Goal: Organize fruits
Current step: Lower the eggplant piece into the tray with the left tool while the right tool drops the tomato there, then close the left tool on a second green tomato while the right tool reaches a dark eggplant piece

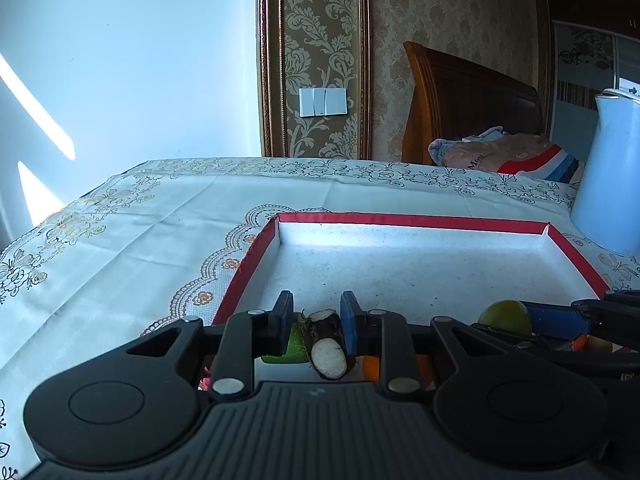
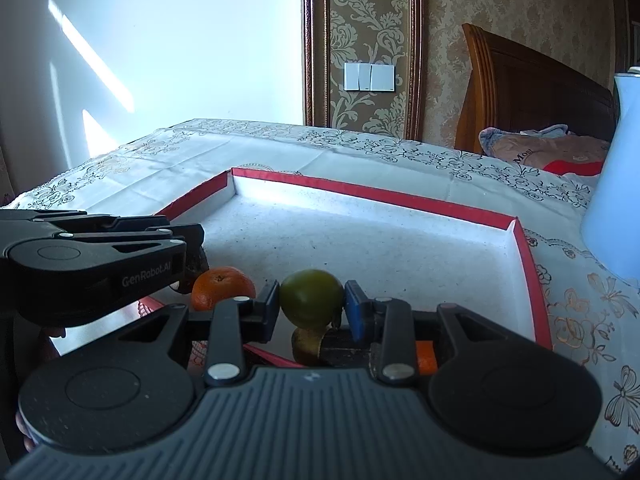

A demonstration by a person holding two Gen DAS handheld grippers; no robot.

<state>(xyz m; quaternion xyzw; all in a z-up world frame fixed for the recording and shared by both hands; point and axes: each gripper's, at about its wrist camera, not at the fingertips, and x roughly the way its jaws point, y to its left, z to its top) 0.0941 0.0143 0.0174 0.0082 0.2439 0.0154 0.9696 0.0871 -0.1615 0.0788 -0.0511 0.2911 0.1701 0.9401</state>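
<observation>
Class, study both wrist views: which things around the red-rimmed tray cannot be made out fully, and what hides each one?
- Green piece, left wrist view: left hand-held gripper finger and the cut sugarcane piece cover most of it.
- Brownish fruit, right wrist view: under the green fruit, behind the right hand-held gripper.
- Pale blue jug: cut by the frame edge.

At frame right, the pale blue jug (image 2: pixel 616 184) was cut off; gripper bodies hid the tray's (image 1: pixel 400 221) near edge.

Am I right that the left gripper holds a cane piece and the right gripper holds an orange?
Not quite. In the right wrist view, the right gripper holds a green fruit; the orange lies free beside it. The left gripper does hold the cane piece.
</observation>
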